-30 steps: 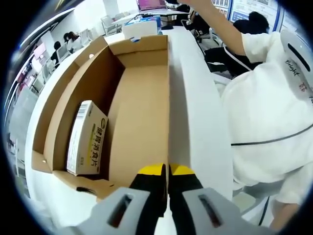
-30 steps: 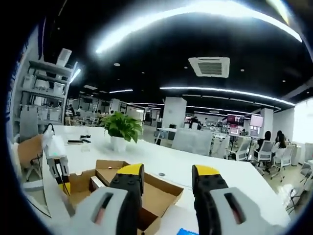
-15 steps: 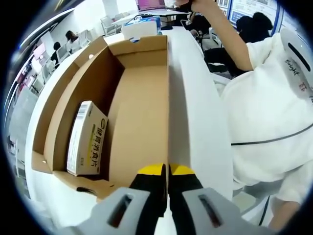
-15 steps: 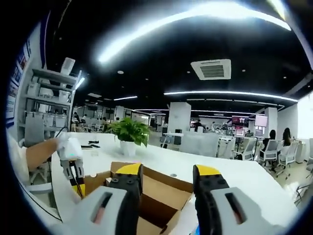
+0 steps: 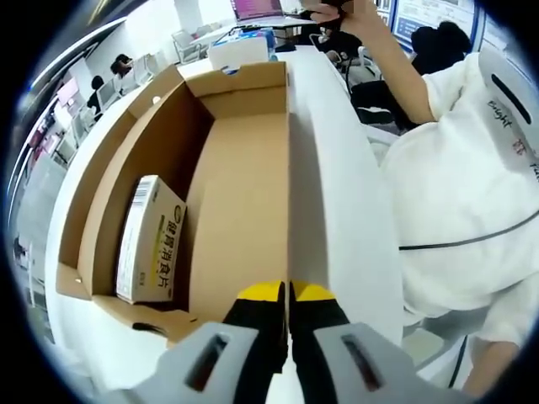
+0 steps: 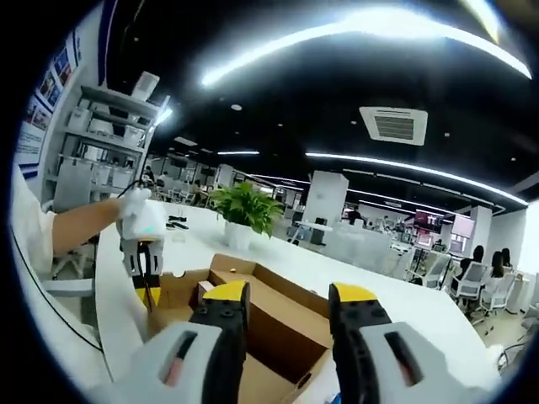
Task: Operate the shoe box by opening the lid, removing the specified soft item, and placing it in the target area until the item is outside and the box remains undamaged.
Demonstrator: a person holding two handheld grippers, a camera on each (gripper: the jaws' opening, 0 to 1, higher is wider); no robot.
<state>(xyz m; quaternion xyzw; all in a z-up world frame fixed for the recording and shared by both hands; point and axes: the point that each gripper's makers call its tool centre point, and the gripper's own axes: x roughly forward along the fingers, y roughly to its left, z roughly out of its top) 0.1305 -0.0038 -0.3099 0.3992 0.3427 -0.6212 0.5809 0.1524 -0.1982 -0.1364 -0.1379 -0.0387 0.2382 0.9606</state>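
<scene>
An open cardboard shoe box (image 5: 240, 168), brown inside, lies on a white table (image 5: 337, 210). A white packet (image 5: 150, 240) with printed text leans against its left inner wall. My left gripper (image 5: 288, 295) is shut on the edge of the box's lid, brown on its left face and white on its right. In the right gripper view the box (image 6: 269, 316) sits low in the middle, with the left gripper (image 6: 150, 282) pinching its near-left edge. My right gripper (image 6: 286, 295) hangs open in the air above the box, nothing between its fingers.
A person in a white shirt (image 5: 459, 168) stands close at the table's right edge, one arm raised. A white-and-blue item (image 5: 242, 46) lies beyond the box. A potted plant (image 6: 247, 210) stands on the table behind the box, and shelving (image 6: 93, 160) rises at the left.
The right gripper view has swung toward the left gripper and the box, so both look larger and nearer. The left gripper stays shut on the lid edge; the packet has not moved.
</scene>
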